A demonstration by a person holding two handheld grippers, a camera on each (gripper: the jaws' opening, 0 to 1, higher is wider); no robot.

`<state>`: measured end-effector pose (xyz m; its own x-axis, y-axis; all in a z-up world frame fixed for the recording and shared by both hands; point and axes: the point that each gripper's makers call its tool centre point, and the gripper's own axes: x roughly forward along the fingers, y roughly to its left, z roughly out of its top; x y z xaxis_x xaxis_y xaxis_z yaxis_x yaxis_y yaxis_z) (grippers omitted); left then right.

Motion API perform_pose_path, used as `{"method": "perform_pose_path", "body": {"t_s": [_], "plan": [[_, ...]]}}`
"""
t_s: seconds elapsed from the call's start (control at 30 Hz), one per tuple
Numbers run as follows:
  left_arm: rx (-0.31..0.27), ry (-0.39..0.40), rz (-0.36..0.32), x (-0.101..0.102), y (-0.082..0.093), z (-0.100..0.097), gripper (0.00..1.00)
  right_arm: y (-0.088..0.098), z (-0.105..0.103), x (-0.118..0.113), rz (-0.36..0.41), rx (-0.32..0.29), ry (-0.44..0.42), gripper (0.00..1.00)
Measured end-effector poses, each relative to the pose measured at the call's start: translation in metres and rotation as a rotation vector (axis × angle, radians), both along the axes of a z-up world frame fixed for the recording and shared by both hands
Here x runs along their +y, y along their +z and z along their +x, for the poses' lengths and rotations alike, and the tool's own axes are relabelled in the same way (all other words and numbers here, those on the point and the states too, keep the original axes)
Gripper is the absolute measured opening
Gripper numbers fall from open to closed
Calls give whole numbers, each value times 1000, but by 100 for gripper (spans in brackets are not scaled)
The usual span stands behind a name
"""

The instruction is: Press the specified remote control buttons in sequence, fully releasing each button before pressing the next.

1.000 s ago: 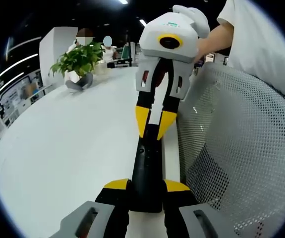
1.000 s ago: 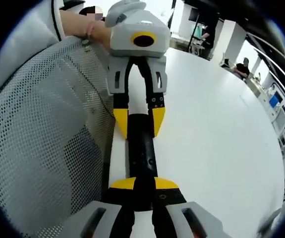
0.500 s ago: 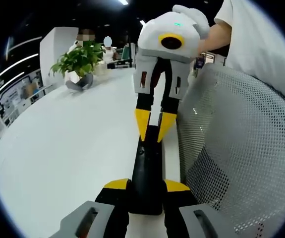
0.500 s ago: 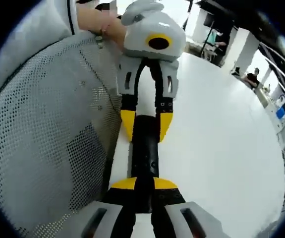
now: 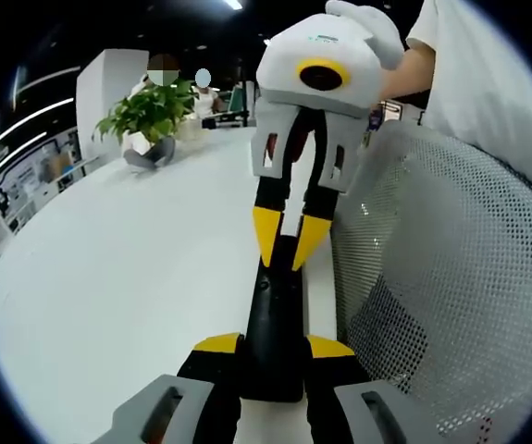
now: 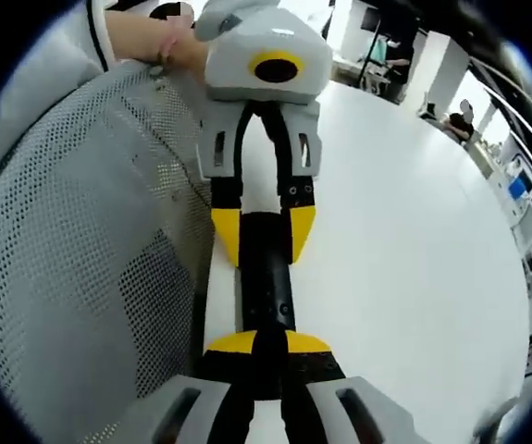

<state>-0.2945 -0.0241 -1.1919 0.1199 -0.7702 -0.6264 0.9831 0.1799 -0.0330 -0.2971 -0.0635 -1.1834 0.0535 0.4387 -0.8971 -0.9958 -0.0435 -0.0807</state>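
Lying lengthwise on the white desk (image 5: pixel 108 277), near its edge, the black remote control (image 5: pixel 272 324) is the landmark for everything else. In the left gripper view, the left claw (image 5: pixel 273 350) has its two yellow-tipped jaws clamped on the near end of the remote, one jaw against each long side. At the remote's far end the right claw (image 5: pixel 287 236) comes down from above with its yellow tips drawn close together, nearly meeting, right over the remote's top face; whether the tips actually touch a button cannot be told. A gloved hand (image 5: pixel 363 23) grips the white body of that claw, well above the remote.

In the right gripper view the arrangement is mirrored: the right claw (image 6: pixel 267 344) has its yellow tips on either side of the remote control (image 6: pixel 266 287) at its near end, while the left claw (image 6: pixel 264 231) straddles the far end, a yellow tip against each side. From this angle the right claw's jaws look set about the remote's width apart, so its exact closure cannot be told.

Just beside the remote, off the desk edge, stands a grey mesh chair back (image 5: pixel 451 277), with a person's white sleeve (image 5: pixel 488 83) beyond it. Far past the remote's far end, a potted green plant (image 5: pixel 150 116) sits on the desk.
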Motion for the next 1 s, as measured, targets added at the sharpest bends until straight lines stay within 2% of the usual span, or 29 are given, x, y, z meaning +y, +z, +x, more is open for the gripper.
{"method": "perform_pose_path", "body": {"t_s": [0.13, 0.2, 0.27, 0.3, 0.37, 0.47, 0.53, 0.57, 0.67, 0.8, 0.83, 0.87, 0.93, 0.97, 1.0], "plan": [[1, 0, 1, 0, 0, 0, 24, 0, 0, -3, 17, -5, -18, 6], [0, 0, 2, 0, 0, 0, 24, 1, 0, -2, 72, -55, 33, 6], [0, -1, 2, 0, 0, 0, 24, 1, -5, -1, 81, -85, 101, 3], [0, -2, 2, 0, 0, 0, 24, 1, -5, -1, 75, -130, 141, 2], [-2, -10, 6, 0, 0, 0, 24, 1, -7, -1, 73, -147, 154, 1], [-3, -8, 8, 0, 0, 0, 24, 1, -4, 0, 82, -111, 116, 1], [0, -8, 6, 0, 0, 1, 24, 1, -4, 0, 92, -51, 59, 1], [1, -9, 5, 0, 0, 1, 24, 2, -3, 0, 101, 2, -10, 0], [7, -5, 2, 0, 0, 1, 24, 2, 3, 2, 120, 81, -174, 0], [6, -8, 4, 0, 0, 1, 24, 0, 1, 2, 28, -84, 52, 0], [6, -8, 4, 0, 0, 1, 24, 0, 0, 2, 11, -105, 74, 0], [5, -10, 4, 0, 0, 1, 24, -1, -1, 2, -20, -144, 138, 0], [5, -13, 5, 0, 0, 1, 24, -2, -1, 2, -44, -161, 176, 0], [5, -12, 5, 0, 0, 1, 24, -1, -1, 2, -34, -149, 158, 0], [5, -13, 5, 0, 0, 1, 24, -1, 0, 2, -10, -95, 93, 0]]}}
